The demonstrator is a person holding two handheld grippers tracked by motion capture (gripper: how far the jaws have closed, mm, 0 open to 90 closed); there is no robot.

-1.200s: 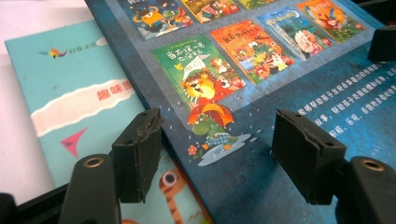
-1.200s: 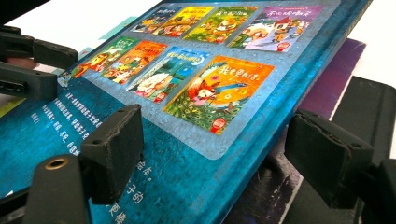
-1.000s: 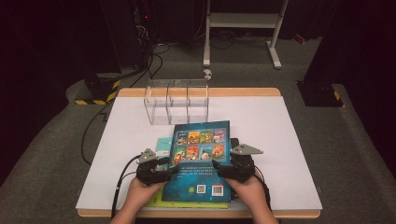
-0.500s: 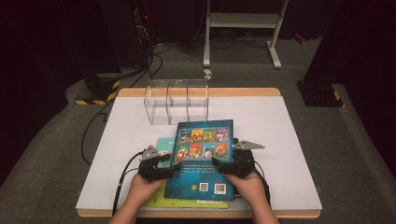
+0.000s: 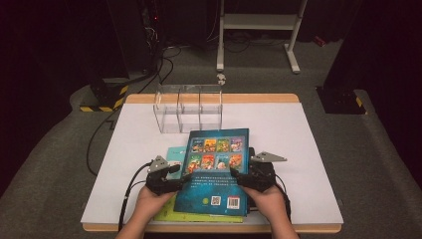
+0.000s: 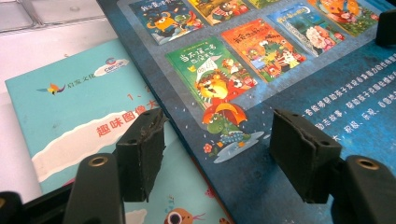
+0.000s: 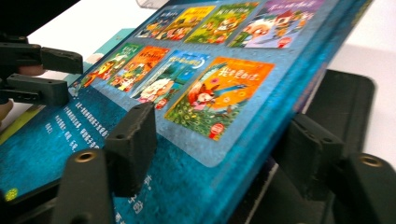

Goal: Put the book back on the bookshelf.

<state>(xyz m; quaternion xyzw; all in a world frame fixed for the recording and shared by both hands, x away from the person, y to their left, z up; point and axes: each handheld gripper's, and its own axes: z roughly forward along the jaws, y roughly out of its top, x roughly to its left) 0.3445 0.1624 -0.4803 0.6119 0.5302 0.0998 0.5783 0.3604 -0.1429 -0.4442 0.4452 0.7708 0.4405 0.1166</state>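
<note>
High view, near to far: left gripper (image 5: 166,180) and right gripper (image 5: 249,178) clamped on opposite edges of a dark-blue picture book (image 5: 216,172), right jaws just closing; back cover up with eight cover thumbnails, barcode; atop a teal booklet (image 5: 174,155). Beyond: clear three-compartment organizer (image 5: 189,108), contents indiscernible.

Bright lit table (image 5: 308,149), dark surroundings (soft close-up blur)
</note>
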